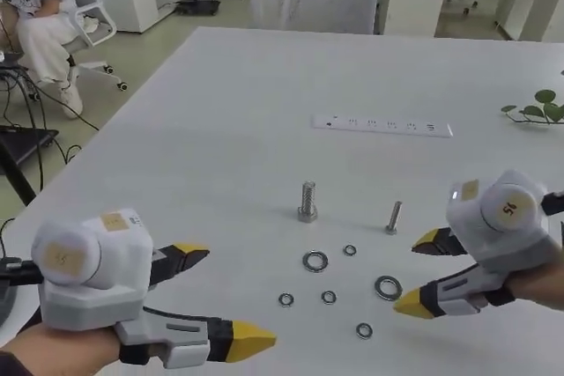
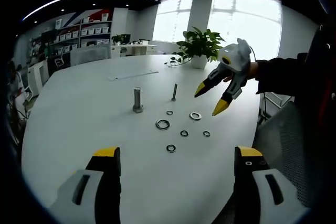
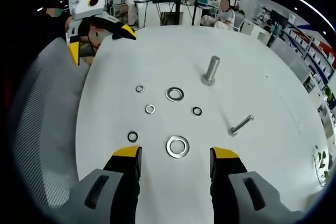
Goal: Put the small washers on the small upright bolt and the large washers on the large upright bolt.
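**Tools.** The right tool (image 1: 414,272) has its jaws apart with nothing between them, and it hangs over the right side of the table (image 1: 220,112). The left tool (image 1: 225,297) is likewise wide open and empty, at 8 o'clock of the parts in the head view.

**Parts, right gripper view.**
- A large washer (image 3: 178,146) lies flat just ahead of the tips, centred between them.
- The second large washer (image 3: 175,94) lies beyond it at 12 o'clock.
- Four small washers (image 3: 150,109) are scattered around these two, all flat and none touching.
- No washer is on a bolt yet.

**Bolts, head view.** The large bolt (image 1: 307,202) stands on its head at 11 o'clock of the washer group. The small bolt (image 1: 393,217) stands at 1 o'clock, near the right tool.

**Risks, as we judge them.**
1. The washers are thin and lie flat on a smooth table. A pinch from above may skid off the rim and flick the washer away, or shove it into a neighbouring small washer.
2. Both bolts rest only on their heads. The small bolt looks the easier to topple, and a tip or a washer snagging its thread would knock it over.
3. A large washer would likely slip over the small bolt too, so fit will not catch a sorting error. We should check size before each drop.
4. The left tool is not far from the nearest small washers, and a careless sweep could scatter them.
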Demonstrator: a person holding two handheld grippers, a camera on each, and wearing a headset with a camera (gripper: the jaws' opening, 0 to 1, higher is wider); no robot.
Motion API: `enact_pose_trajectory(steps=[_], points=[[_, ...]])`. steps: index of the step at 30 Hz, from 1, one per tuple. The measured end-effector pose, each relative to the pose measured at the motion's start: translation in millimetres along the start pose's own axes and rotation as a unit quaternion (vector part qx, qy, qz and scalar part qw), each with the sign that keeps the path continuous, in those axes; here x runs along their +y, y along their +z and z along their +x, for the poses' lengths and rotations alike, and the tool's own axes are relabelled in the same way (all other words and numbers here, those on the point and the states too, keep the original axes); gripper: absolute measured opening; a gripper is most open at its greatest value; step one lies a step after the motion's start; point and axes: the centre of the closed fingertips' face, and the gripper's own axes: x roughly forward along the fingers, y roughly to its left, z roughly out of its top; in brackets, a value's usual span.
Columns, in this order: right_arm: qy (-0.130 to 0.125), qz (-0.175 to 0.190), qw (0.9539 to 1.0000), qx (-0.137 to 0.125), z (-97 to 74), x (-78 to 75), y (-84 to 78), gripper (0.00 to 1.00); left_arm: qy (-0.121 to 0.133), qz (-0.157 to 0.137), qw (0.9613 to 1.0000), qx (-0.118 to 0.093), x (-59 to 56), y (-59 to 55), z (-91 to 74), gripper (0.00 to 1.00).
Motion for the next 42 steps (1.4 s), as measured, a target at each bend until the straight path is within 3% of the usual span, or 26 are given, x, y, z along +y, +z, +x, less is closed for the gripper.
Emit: enact_pose_trajectory(steps=[35, 42], points=[[0.025, -0.020, 0.9965, 0.078, 33.4, -1.0, -16.5, 0.35, 0.003, -0.003, 1.0000, -0.001, 2.0, -1.1, -1.0, 0.87], [0.034, -0.015, 0.9963, 0.077, 34.4, 2.0, -15.3, 0.31, 0.002, -0.003, 1.0000, -0.002, 1.8, -1.1, -1.2, 0.87]])
